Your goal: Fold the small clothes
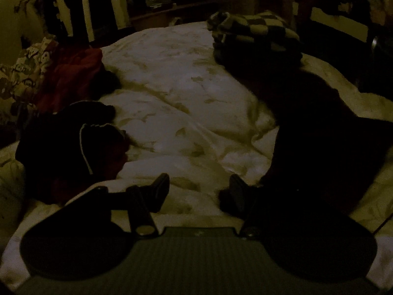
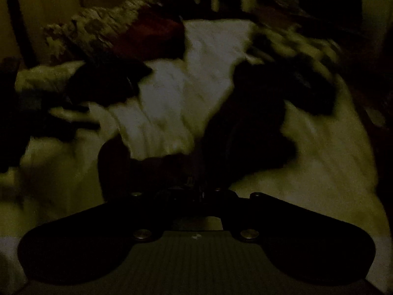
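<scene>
On the white duvet (image 1: 172, 98) a dark garment (image 1: 319, 135) lies along the right side. My left gripper (image 1: 199, 190) is open, with only duvet between its fingers. Its right finger (image 1: 237, 191) sits against the near edge of that dark garment. The right wrist view is blurred by motion. There my right gripper (image 2: 196, 184) is shut, and the dark garment (image 2: 245, 123) bunches at its tips and spreads away up the bed. The fingertips themselves are lost in the dark cloth.
A dark piece with a white cord (image 1: 73, 147) lies at the left, with a red garment (image 1: 71, 73) and a patterned pillow (image 1: 27, 68) behind it. A folded checkered item (image 1: 255, 34) sits at the far right. Furniture stands beyond the bed.
</scene>
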